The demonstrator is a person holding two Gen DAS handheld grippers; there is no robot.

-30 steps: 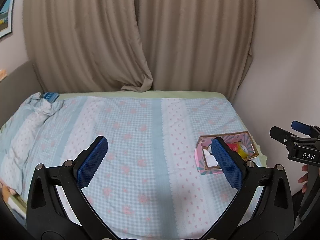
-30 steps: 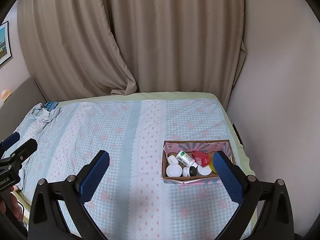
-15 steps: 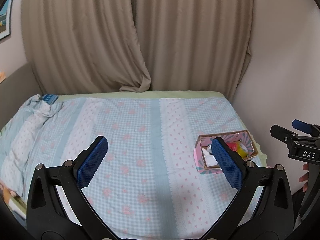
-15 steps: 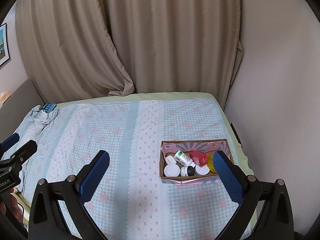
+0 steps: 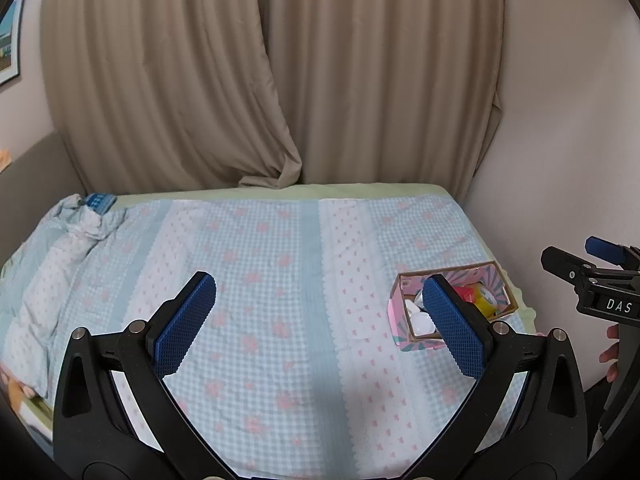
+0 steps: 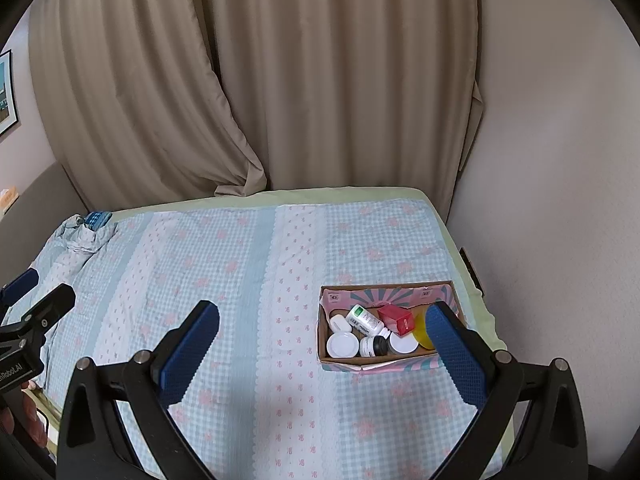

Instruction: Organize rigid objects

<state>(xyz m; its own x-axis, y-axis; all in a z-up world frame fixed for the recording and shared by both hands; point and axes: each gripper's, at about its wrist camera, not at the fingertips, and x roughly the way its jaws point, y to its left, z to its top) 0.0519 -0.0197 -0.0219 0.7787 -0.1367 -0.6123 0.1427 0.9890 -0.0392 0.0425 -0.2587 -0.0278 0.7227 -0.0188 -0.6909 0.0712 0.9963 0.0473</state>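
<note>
A box of small containers on the right side of a bed, both grippers held above the near end.

The box sits on the bedspread near the right edge, close to the wall. Inside, a bottle lies tilted beside a small carton, with two round lids in front. Curtains hang behind the bed's far end. A bunched quilt lies along the left side.

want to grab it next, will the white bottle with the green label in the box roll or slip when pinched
The white bottle lies on its side, propped on neighbouring jars, so it would likely roll or shift if nudged. Its round, smooth-looking body may slip unless pinched squarely. It looks like stiff plastic, probably light. The right gripper is open and empty.
</note>
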